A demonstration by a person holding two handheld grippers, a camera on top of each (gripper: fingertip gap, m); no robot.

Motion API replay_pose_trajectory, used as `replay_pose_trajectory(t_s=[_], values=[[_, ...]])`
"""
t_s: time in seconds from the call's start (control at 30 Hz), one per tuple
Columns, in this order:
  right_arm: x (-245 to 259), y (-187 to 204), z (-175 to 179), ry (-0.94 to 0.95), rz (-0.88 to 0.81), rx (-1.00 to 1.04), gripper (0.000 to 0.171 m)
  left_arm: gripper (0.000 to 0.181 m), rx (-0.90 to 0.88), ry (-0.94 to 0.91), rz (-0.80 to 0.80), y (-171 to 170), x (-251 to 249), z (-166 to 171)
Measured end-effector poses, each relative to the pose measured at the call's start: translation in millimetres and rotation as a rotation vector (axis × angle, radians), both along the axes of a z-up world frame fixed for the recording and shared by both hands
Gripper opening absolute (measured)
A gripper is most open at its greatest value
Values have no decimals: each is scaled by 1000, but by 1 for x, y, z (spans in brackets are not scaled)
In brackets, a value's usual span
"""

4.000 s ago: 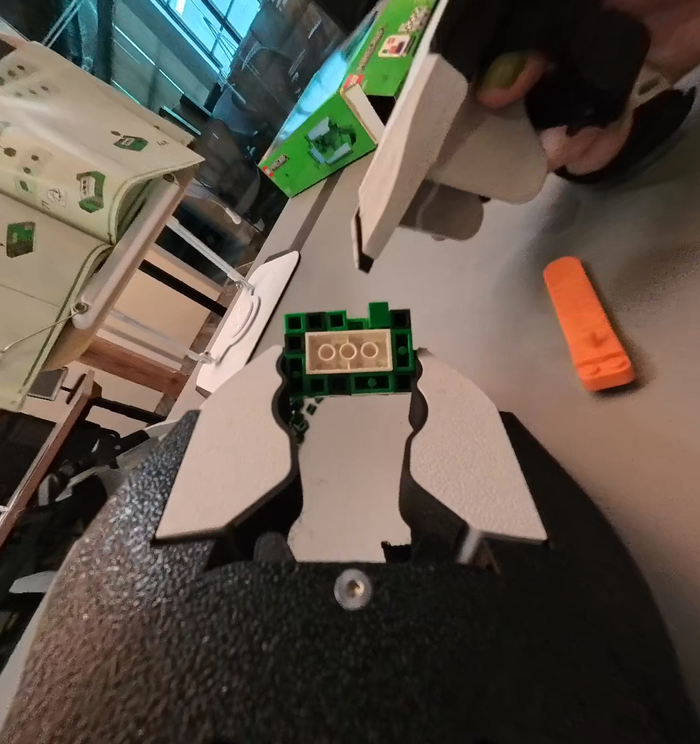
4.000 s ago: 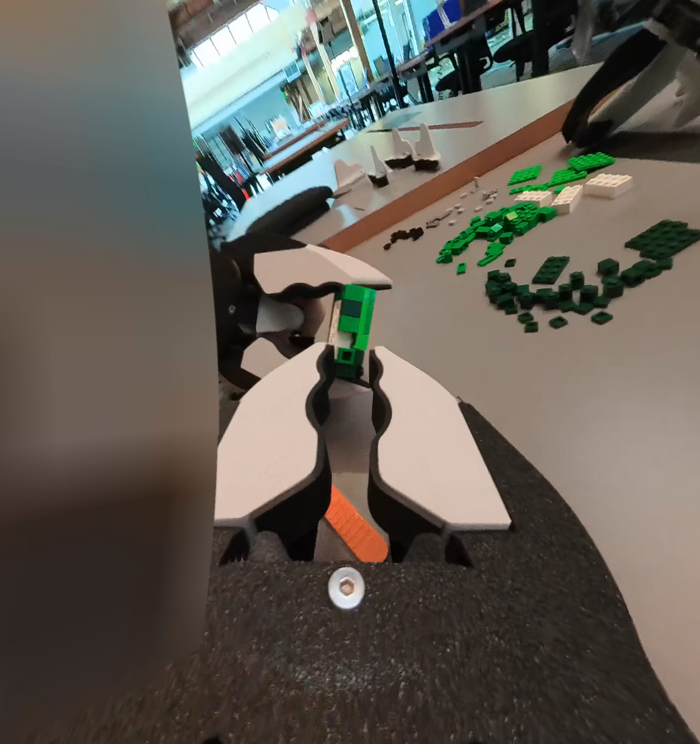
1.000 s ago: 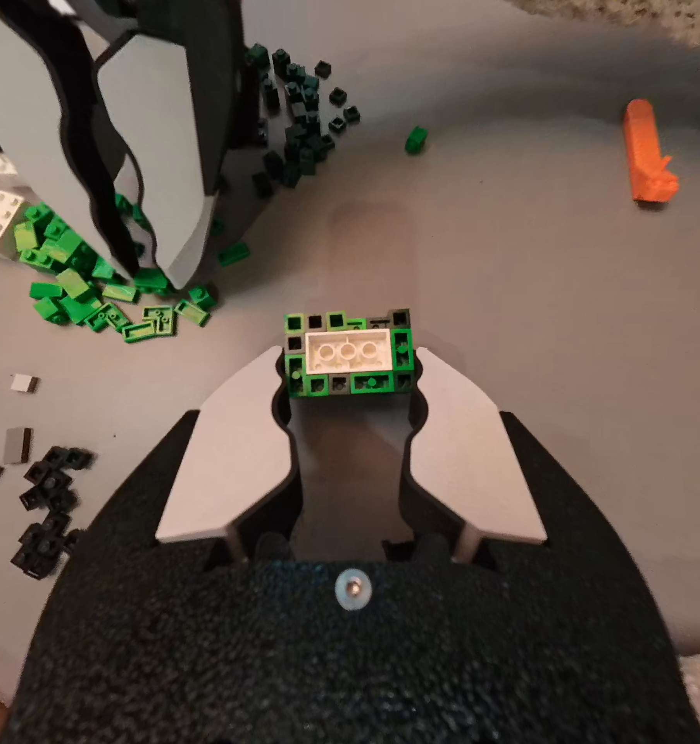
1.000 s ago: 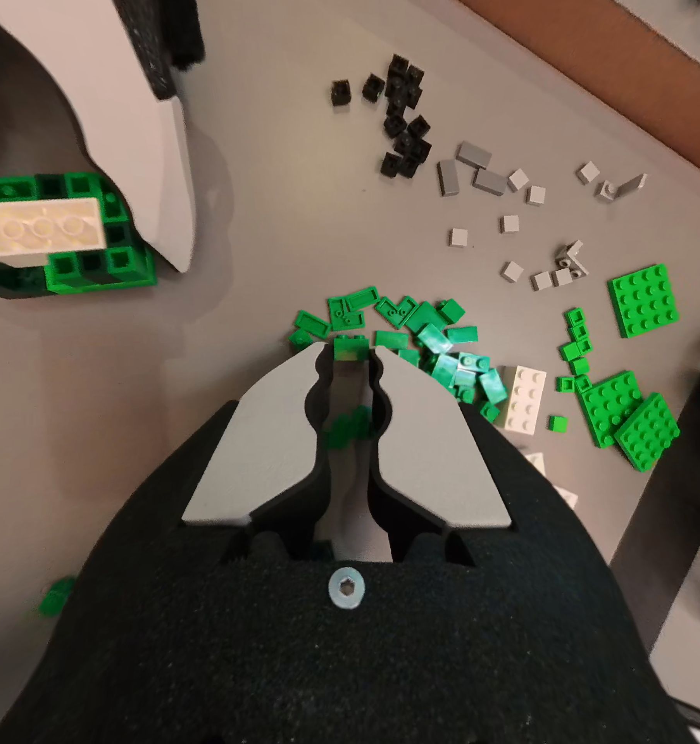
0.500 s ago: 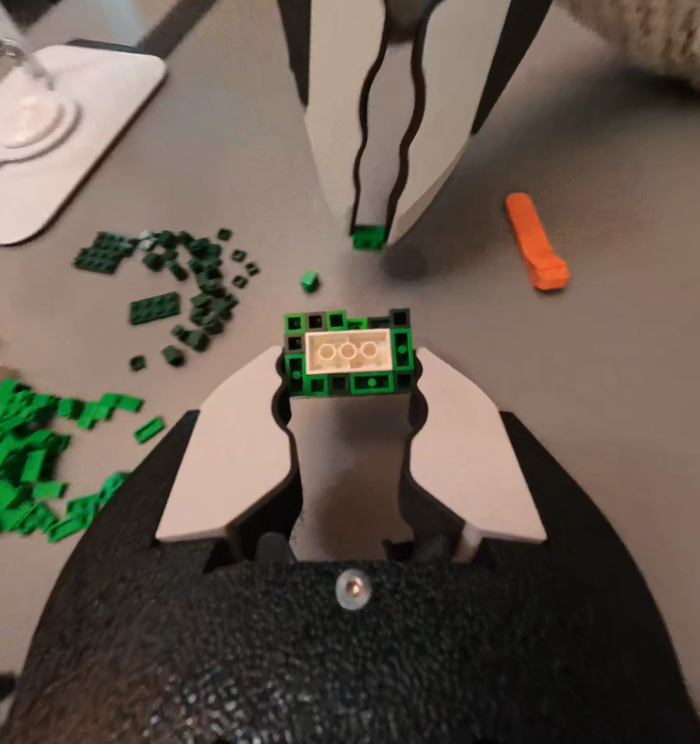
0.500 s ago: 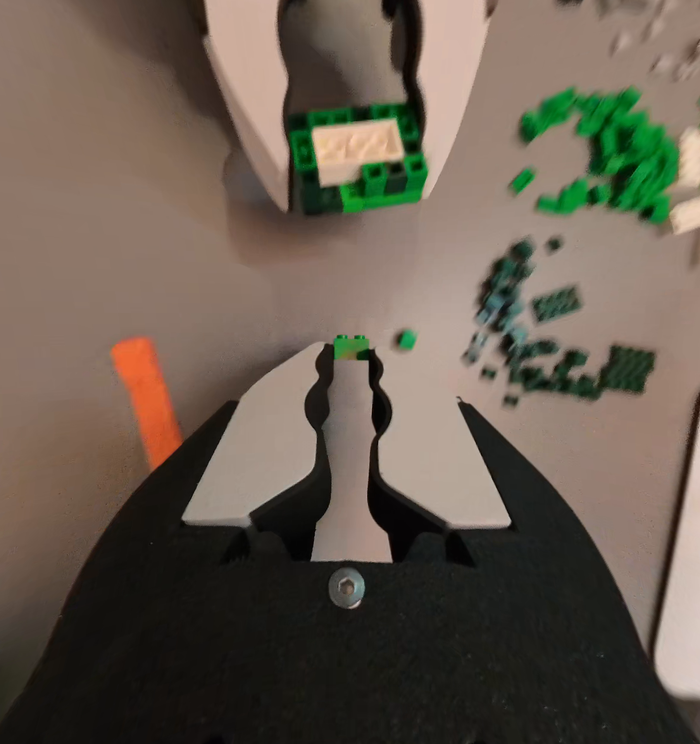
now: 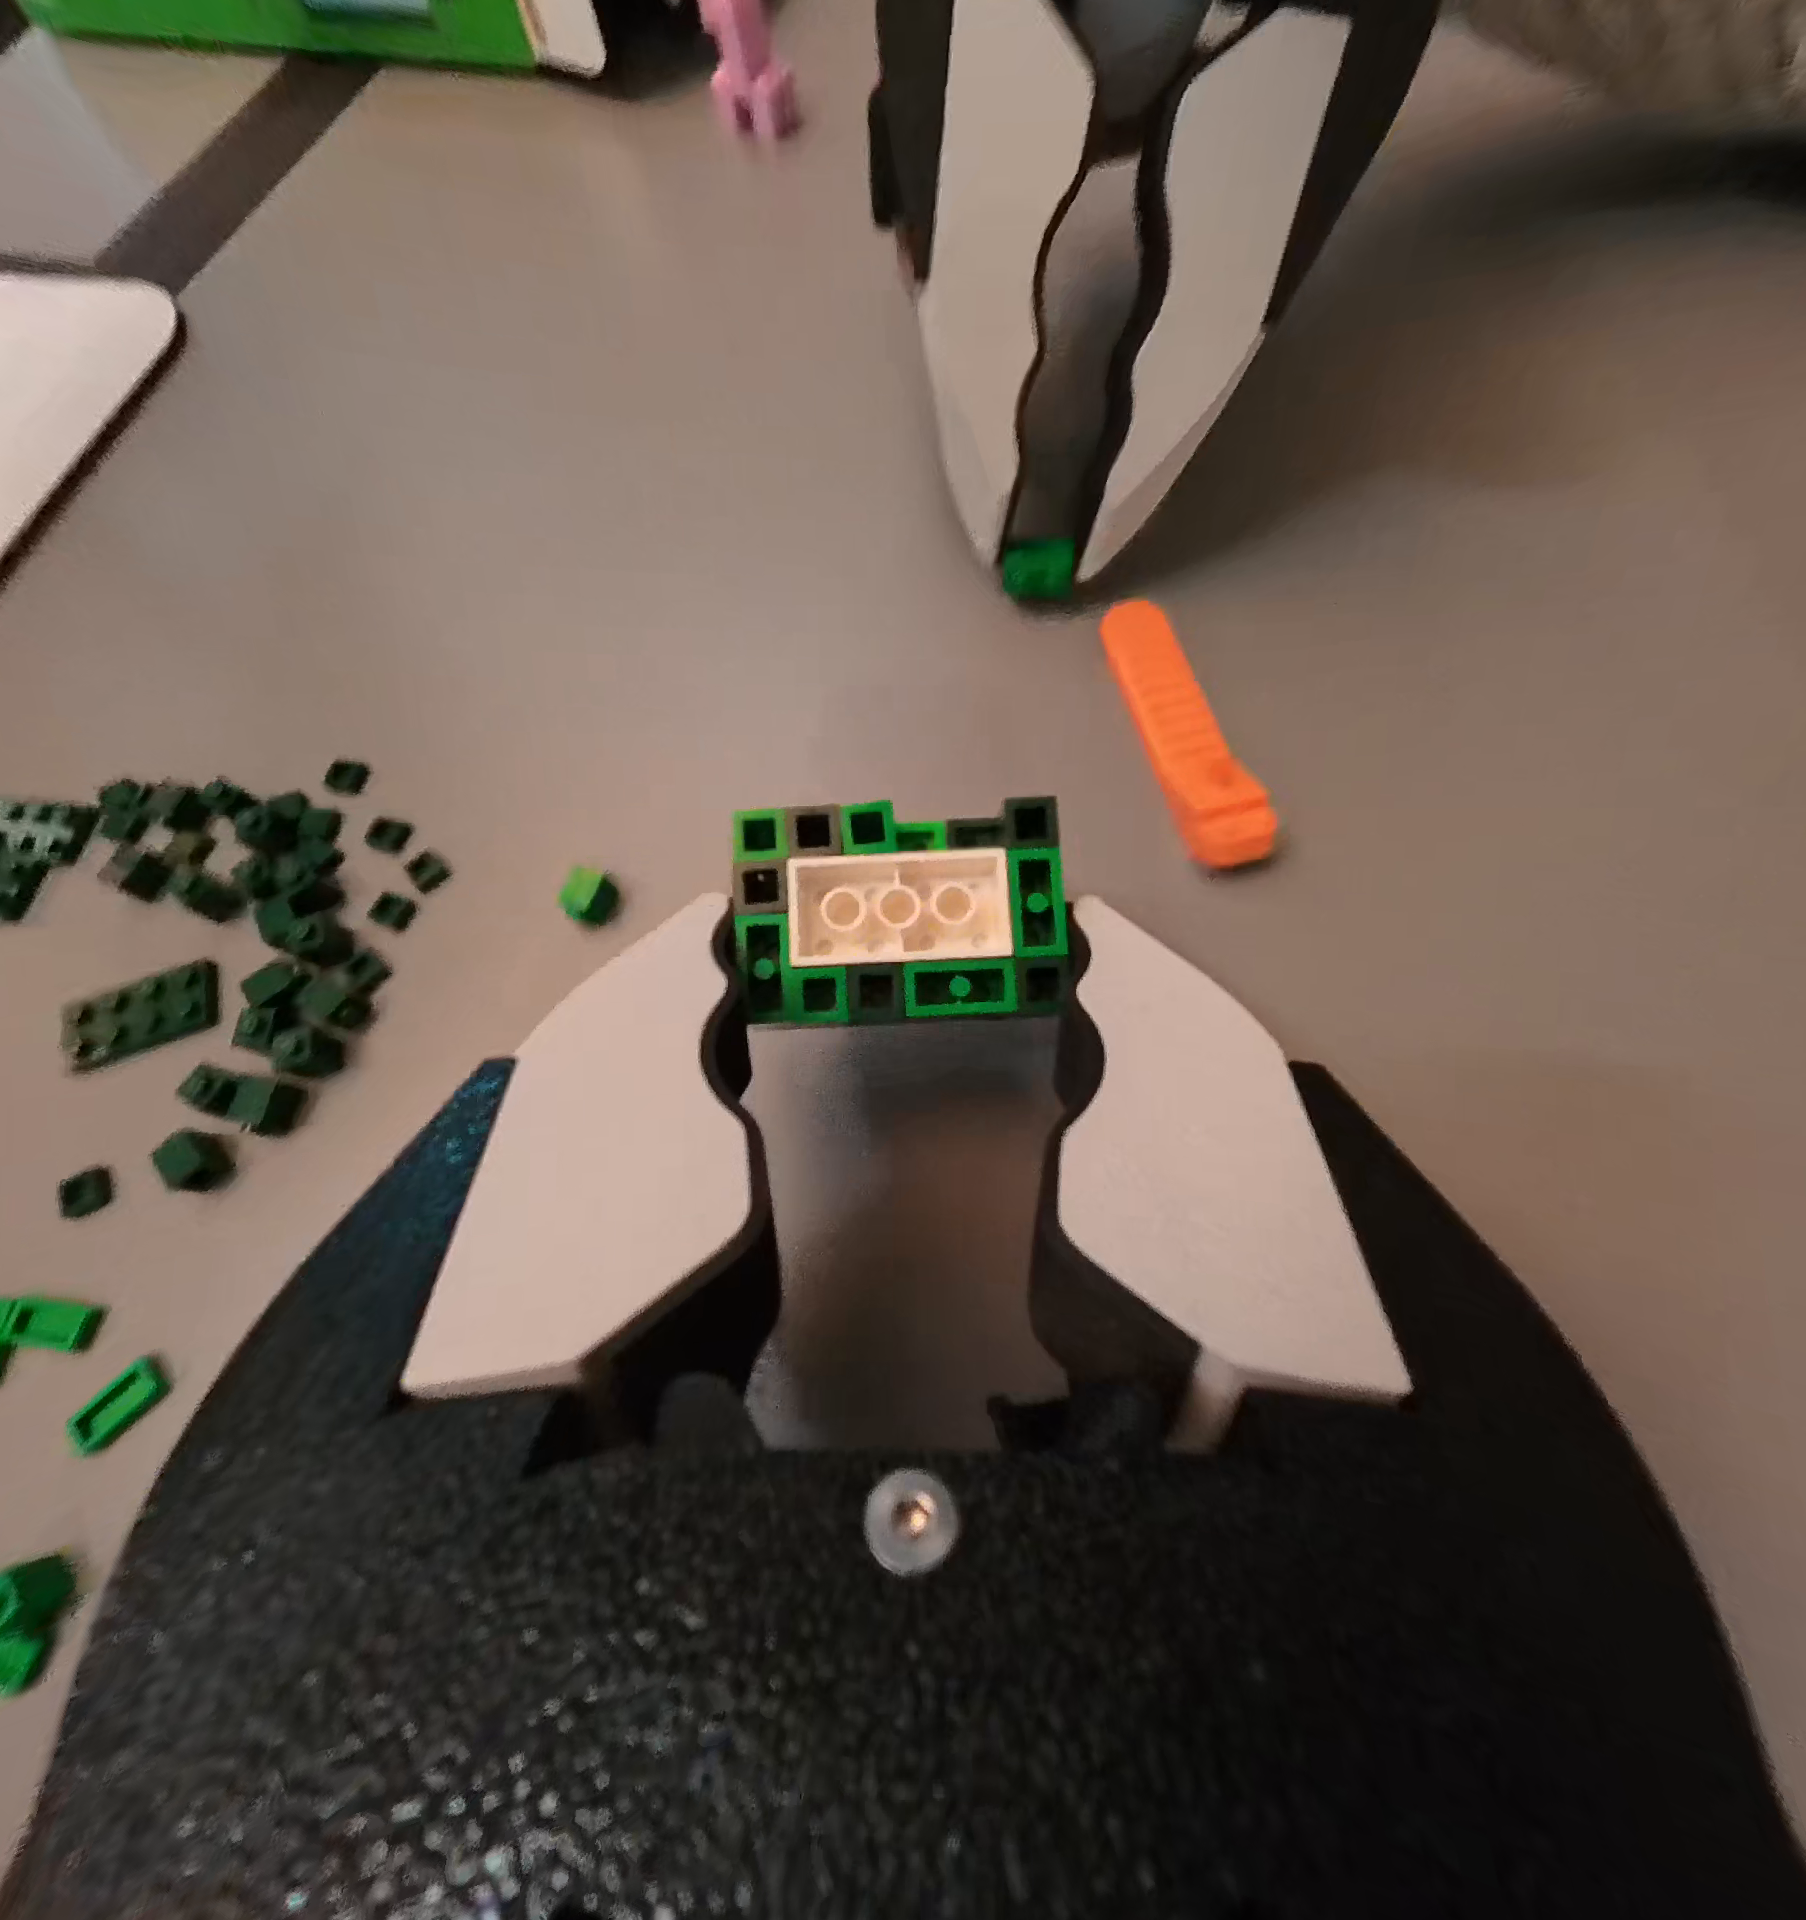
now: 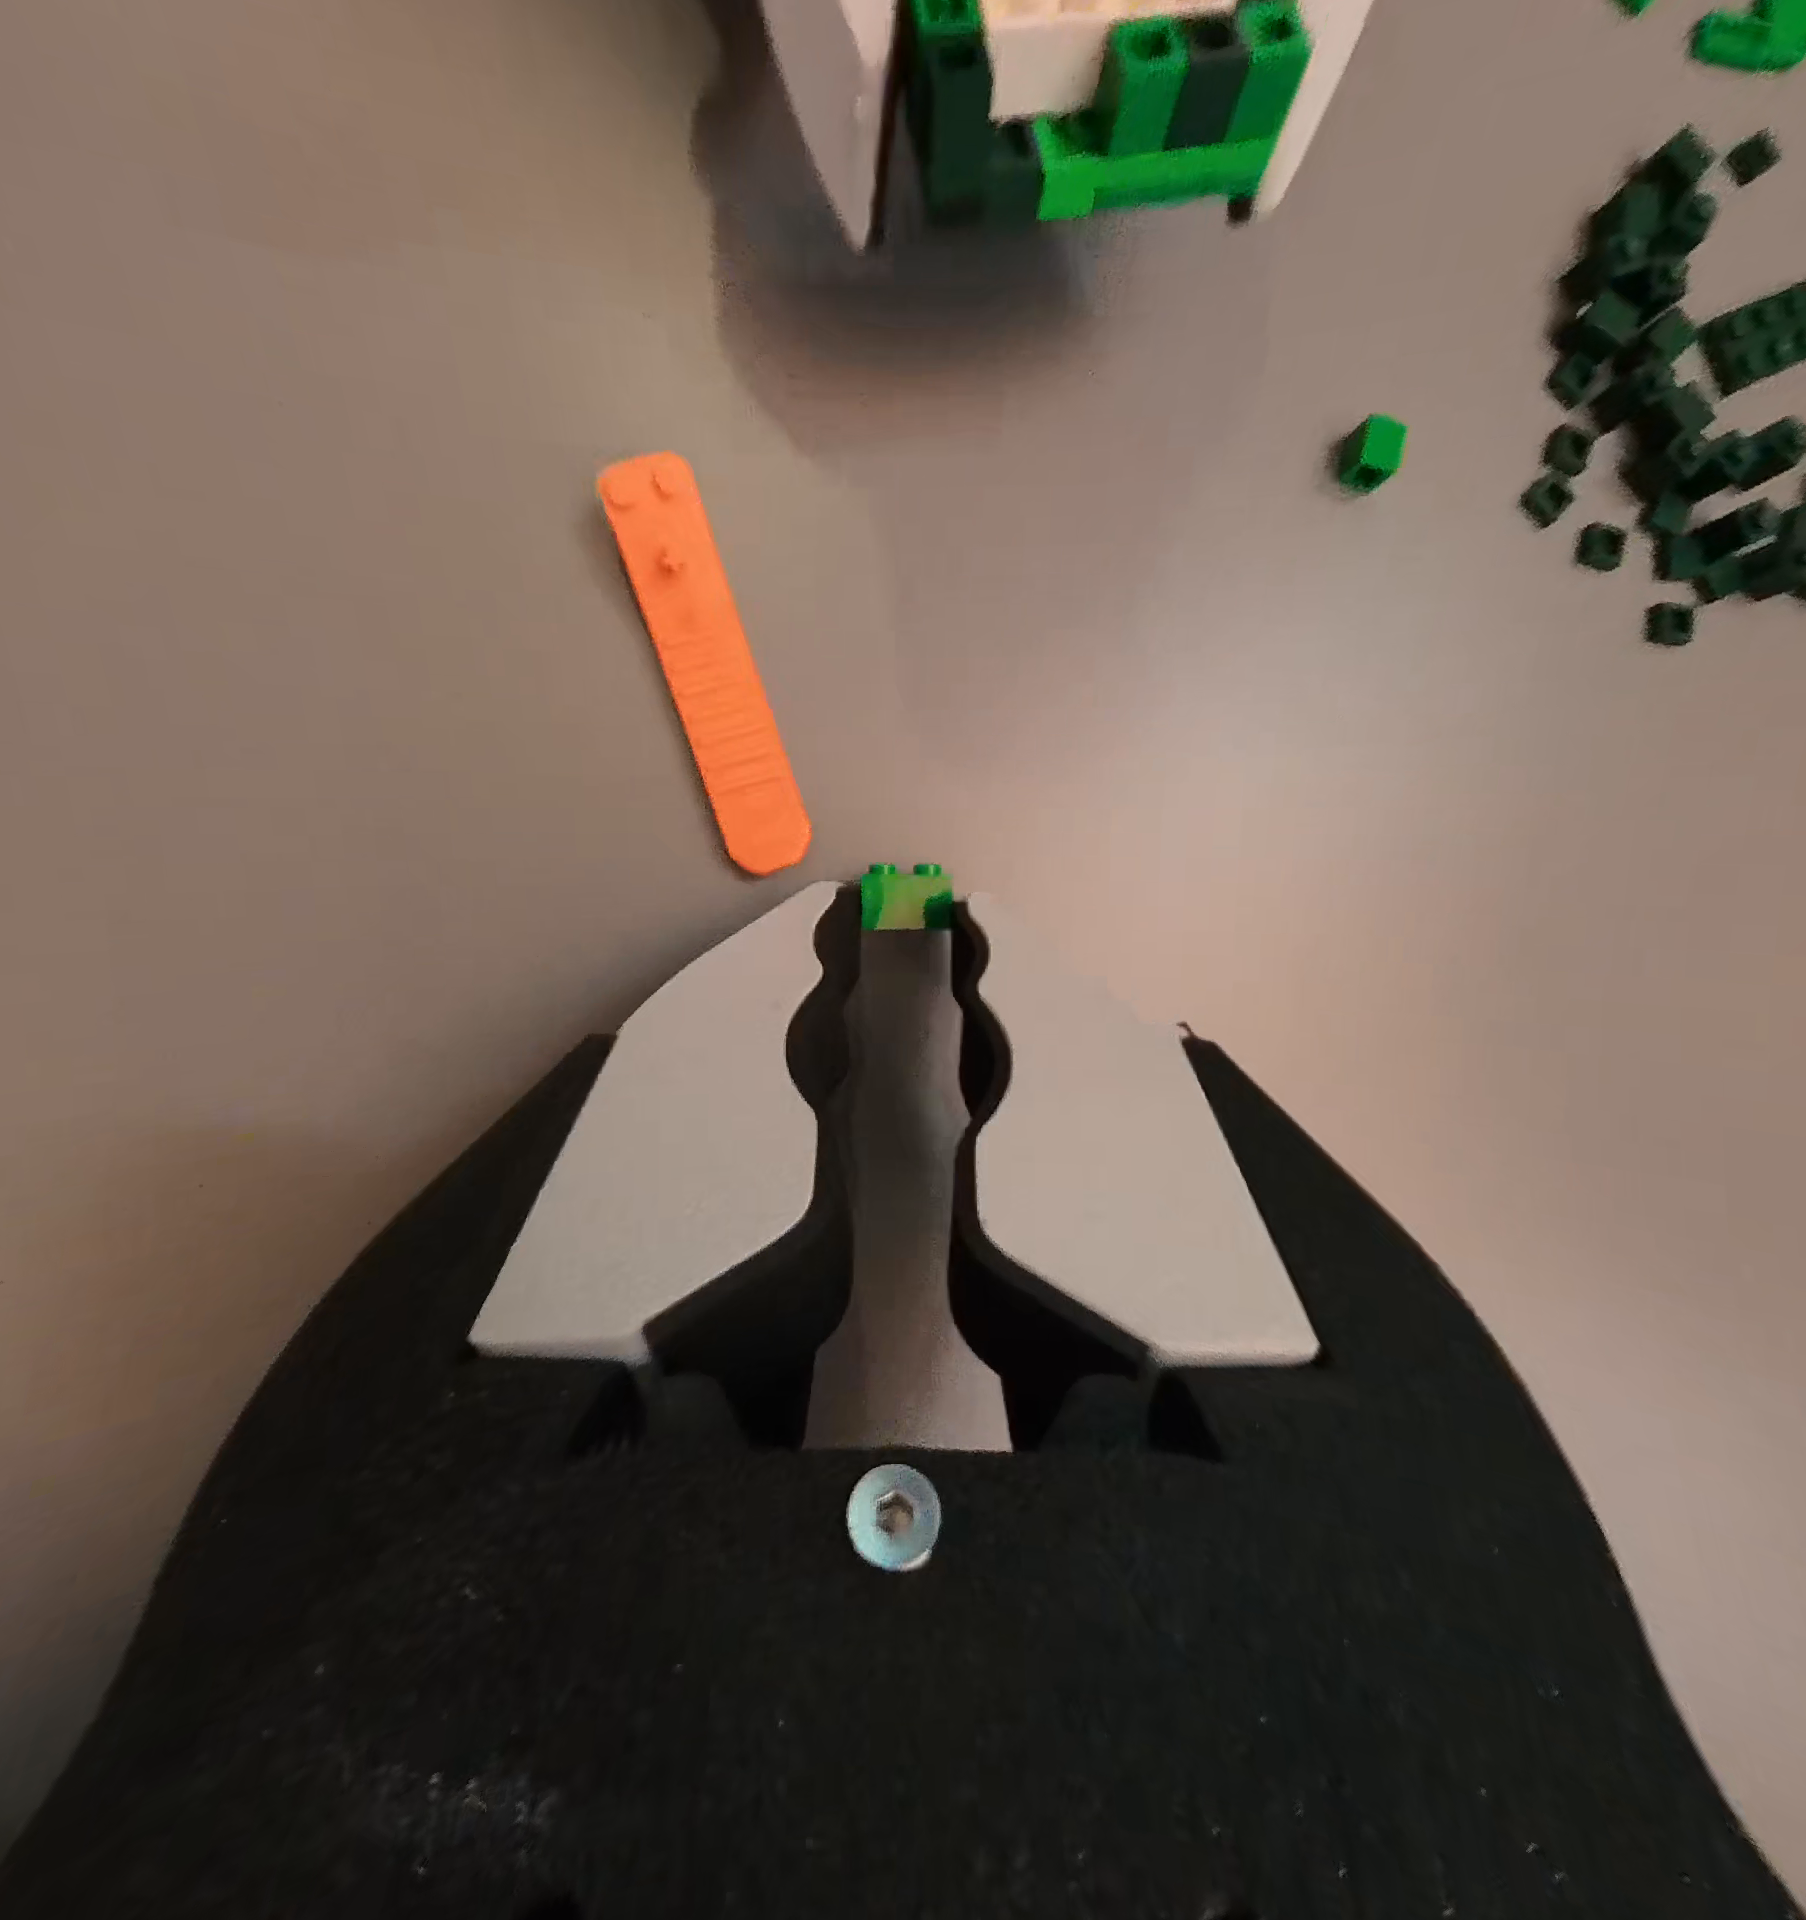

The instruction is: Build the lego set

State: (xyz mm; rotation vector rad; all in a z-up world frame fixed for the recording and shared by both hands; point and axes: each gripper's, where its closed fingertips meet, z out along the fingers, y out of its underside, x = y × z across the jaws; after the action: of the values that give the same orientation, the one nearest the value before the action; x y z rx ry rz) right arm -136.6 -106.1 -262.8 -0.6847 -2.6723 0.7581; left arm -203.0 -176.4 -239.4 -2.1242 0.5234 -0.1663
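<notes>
My left gripper [image 7: 897, 940] is clamped at its tips on the green build [image 7: 897, 906], whose white brick [image 7: 899, 906] faces me. My right gripper [image 8: 904, 902] is nearly closed, pinching a small green brick [image 8: 906, 900] between its tips, just beside the near end of the orange separator [image 8: 701, 665]. Ahead to the right of it lie a loose green cube [image 8: 1372, 453] and a dark green pile [image 8: 1699, 416] on the grey table [image 8: 255, 520].

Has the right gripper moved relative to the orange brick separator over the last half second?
Yes. The right gripper shifted sideways toward the orange brick separator; its tips are now beside the separator's near end.
</notes>
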Motion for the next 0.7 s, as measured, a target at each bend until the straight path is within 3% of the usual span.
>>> replay_pose_trajectory(t_s=[0.2, 0.37, 0.7], values=[[-11, -25, 22, 75, -28, -24, 16, 56, 81, 53, -20, 18, 33, 9], [-17, -39, 41, 121, -29, -5, 16, 56, -4, 61, 2, 16, 32, -4], [-19, -60, 39, -46, 57, 132, 16, 56, -144, 29, 6, 10, 37, -22]])
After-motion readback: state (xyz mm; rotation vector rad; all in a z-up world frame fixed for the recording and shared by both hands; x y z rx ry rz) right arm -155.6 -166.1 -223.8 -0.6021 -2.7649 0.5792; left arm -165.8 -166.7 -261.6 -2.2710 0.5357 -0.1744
